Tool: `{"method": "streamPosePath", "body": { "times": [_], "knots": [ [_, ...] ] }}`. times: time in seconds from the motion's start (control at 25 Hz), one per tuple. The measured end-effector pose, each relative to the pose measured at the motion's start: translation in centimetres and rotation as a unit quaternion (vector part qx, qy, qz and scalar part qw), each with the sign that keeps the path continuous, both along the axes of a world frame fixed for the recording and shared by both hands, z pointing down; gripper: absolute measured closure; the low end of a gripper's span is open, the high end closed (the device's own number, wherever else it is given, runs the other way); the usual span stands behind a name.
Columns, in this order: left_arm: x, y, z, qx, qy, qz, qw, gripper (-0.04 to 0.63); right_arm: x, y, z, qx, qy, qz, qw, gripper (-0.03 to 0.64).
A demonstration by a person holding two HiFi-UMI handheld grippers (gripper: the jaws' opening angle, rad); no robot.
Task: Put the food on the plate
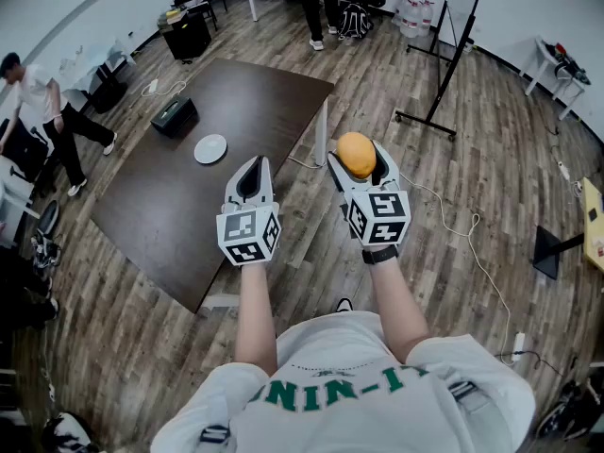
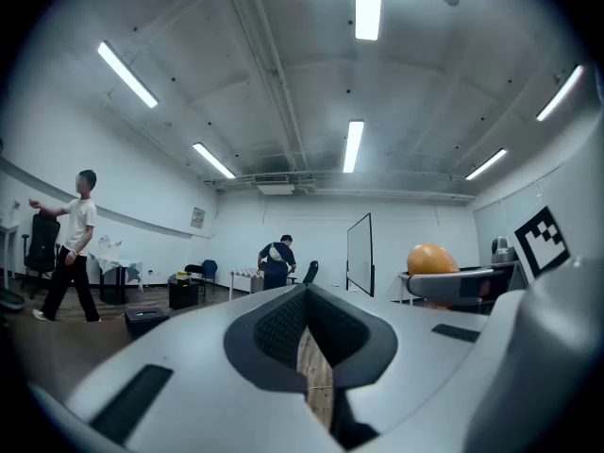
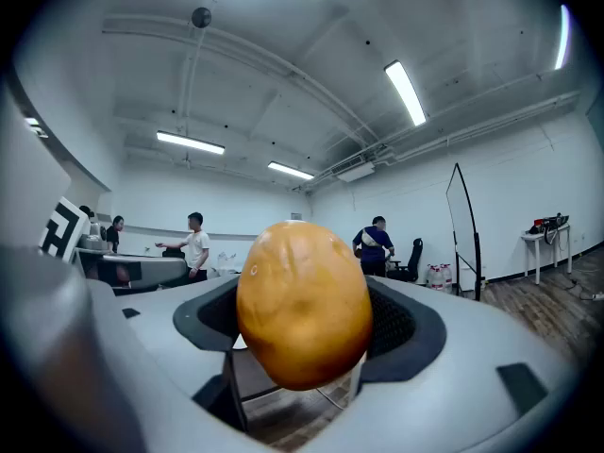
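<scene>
Right gripper (image 1: 359, 152) clamped the smooth orange oval fruit (image 3: 304, 302). Small white round plate (image 1: 210, 148) lay ahead-left of it, nearer the closed, empty left gripper (image 1: 251, 170).

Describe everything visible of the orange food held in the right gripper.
The orange food is smooth, rounded and egg-shaped, with a slightly glossy, faintly dimpled skin; real or plastic cannot be told. It sits whole between the jaws of the right gripper, clamped by both dark pads; nothing else touches it. It is held in the air above the wooden floor, beside the dark table, well apart from the white plate.
</scene>
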State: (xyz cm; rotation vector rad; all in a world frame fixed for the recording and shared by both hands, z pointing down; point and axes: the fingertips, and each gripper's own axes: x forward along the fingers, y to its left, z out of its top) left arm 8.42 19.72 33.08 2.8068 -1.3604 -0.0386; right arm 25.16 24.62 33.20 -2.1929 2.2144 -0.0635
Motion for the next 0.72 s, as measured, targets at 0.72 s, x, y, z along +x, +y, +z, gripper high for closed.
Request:
{"method": "streamPosePath", "body": {
  "times": [0.72],
  "knots": [
    [9.7, -1.3, 3.0, -0.025, -0.017, -0.018, 0.9994, 0.583, 8.0, -1.2, 4.8, -0.028, -0.069, -0.061, 0.995, 0.250]
  ]
}}
